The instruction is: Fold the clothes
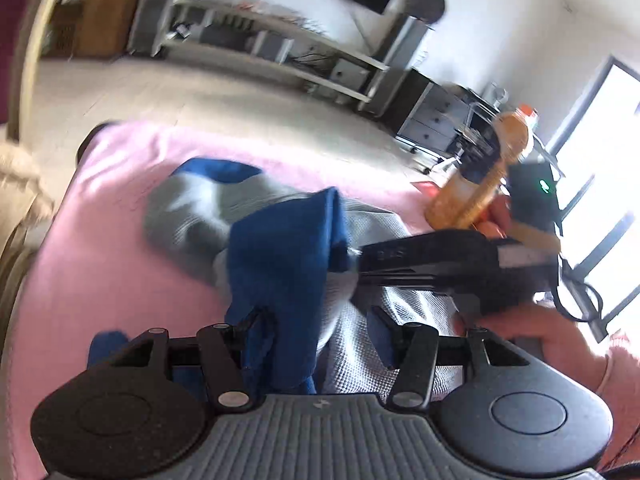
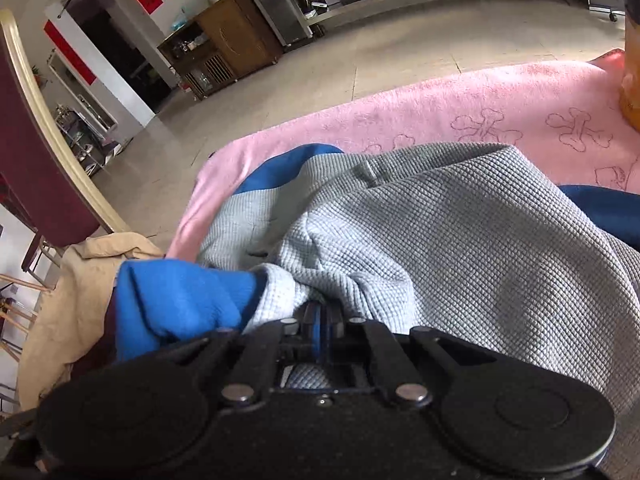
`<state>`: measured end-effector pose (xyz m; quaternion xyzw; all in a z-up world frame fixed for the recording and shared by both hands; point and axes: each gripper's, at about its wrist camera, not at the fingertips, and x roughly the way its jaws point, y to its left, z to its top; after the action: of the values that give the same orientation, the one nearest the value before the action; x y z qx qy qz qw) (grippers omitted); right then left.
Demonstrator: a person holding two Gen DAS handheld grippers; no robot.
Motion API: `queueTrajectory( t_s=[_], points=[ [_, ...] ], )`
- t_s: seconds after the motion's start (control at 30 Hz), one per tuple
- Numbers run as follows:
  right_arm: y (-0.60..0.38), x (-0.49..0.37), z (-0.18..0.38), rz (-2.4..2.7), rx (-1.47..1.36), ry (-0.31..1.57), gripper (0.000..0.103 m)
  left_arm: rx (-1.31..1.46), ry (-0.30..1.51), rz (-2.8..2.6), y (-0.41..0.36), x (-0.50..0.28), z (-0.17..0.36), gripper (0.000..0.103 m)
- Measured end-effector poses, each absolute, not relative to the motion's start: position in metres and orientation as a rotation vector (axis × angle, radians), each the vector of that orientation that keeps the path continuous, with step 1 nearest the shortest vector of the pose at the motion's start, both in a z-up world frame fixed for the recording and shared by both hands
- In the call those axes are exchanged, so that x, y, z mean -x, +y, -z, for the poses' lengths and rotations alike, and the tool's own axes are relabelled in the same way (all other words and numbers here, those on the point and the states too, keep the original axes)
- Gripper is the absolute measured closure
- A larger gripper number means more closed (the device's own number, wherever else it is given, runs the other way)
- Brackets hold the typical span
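A grey waffle-knit top [image 1: 188, 216] with blue sleeves lies crumpled on a pink towel [image 1: 100, 240]. One blue sleeve [image 1: 280, 264] stands up in a fold and drapes down between the fingers of my left gripper [image 1: 320, 320], whose jaws stand apart without pressing it. My right gripper [image 1: 360, 260] comes in from the right, held by a hand [image 1: 540, 320] in a pink sleeve. In the right wrist view the right gripper [image 2: 322, 312] is shut on a pinch of the top [image 2: 460, 240] at its near edge, beside a bunched blue sleeve [image 2: 180, 300].
An orange bottle [image 1: 476, 184] stands at the towel's right end, next to a black device [image 1: 532, 196] with a green light. A beige cloth [image 2: 80, 272] lies off the towel's left side. The pink towel [image 2: 440, 100] ends at bare floor beyond.
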<state>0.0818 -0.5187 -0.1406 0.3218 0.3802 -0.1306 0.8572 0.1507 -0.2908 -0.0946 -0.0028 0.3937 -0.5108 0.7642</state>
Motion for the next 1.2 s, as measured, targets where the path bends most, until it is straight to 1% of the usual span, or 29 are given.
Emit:
queueTrajectory(
  t_s=[0.1, 0.17, 0.2, 0.3, 0.37, 0.4, 0.43, 0.57, 0.6, 0.63, 0.67, 0.7, 0.8, 0.83, 0.87, 0.9, 0.93, 1.1, 1.2],
  points=[
    [-0.521, -0.085, 0.141, 0.262, -0.699, 0.807, 0.1, 0.104, 0.849, 1.254, -0.288, -0.147, 0.088, 0.052],
    [-0.521, -0.086, 0.142, 0.254, -0.709, 0.81, 0.1, 0.115, 0.829, 1.322, -0.289, -0.143, 0.085, 0.048],
    [-0.522, -0.086, 0.142, 0.25, -0.712, 0.811, 0.1, 0.105, 0.833, 1.341, -0.291, -0.141, 0.086, 0.051],
    [-0.523, -0.086, 0.143, 0.243, -0.726, 0.813, 0.1, 0.129, 0.869, 1.432, -0.292, -0.137, 0.089, 0.054],
    [-0.523, -0.086, 0.142, 0.239, -0.725, 0.813, 0.1, 0.089, 0.846, 1.464, -0.292, -0.131, 0.087, 0.049],
    [-0.522, -0.087, 0.142, 0.237, -0.724, 0.814, 0.1, 0.042, 0.856, 1.418, -0.295, -0.131, 0.091, 0.047],
    [-0.522, -0.087, 0.142, 0.237, -0.723, 0.814, 0.1, -0.008, 0.869, 1.363, -0.299, -0.131, 0.096, 0.051],
    [-0.523, -0.087, 0.141, 0.235, -0.727, 0.814, 0.1, -0.084, 1.014, 1.088, -0.303, -0.152, 0.122, 0.054],
    [-0.523, -0.087, 0.14, 0.231, -0.725, 0.815, 0.1, -0.068, 1.01, 1.064, -0.299, -0.156, 0.121, 0.054],
    [-0.523, -0.087, 0.14, 0.228, -0.724, 0.815, 0.1, -0.047, 1.0, 1.047, -0.296, -0.159, 0.12, 0.048],
    [-0.522, -0.087, 0.14, 0.228, -0.722, 0.816, 0.1, -0.043, 0.984, 1.033, -0.294, -0.161, 0.118, 0.047],
    [-0.522, -0.088, 0.14, 0.229, -0.721, 0.816, 0.1, -0.04, 0.966, 1.02, -0.293, -0.162, 0.116, 0.05],
    [-0.522, -0.089, 0.141, 0.227, -0.731, 0.816, 0.1, 0.012, 0.923, 1.154, -0.295, -0.154, 0.108, 0.05],
    [-0.523, -0.089, 0.141, 0.225, -0.731, 0.817, 0.1, 0.012, 0.897, 1.208, -0.297, -0.149, 0.104, 0.045],
    [-0.523, -0.089, 0.142, 0.224, -0.73, 0.818, 0.1, -0.016, 0.867, 1.243, -0.301, -0.144, 0.101, 0.041],
    [-0.523, -0.089, 0.142, 0.222, -0.732, 0.82, 0.1, -0.049, 0.853, 1.239, -0.306, -0.142, 0.102, 0.04],
    [-0.524, -0.09, 0.142, 0.22, -0.734, 0.822, 0.1, -0.081, 0.842, 1.23, -0.31, -0.14, 0.102, 0.041],
    [-0.526, -0.091, 0.141, 0.206, -0.744, 0.832, 0.1, -0.077, 0.957, 1.175, -0.323, -0.166, 0.12, 0.042],
    [-0.526, -0.092, 0.141, 0.195, -0.742, 0.836, 0.1, -0.092, 0.986, 1.142, -0.322, -0.175, 0.128, 0.042]
  ],
)
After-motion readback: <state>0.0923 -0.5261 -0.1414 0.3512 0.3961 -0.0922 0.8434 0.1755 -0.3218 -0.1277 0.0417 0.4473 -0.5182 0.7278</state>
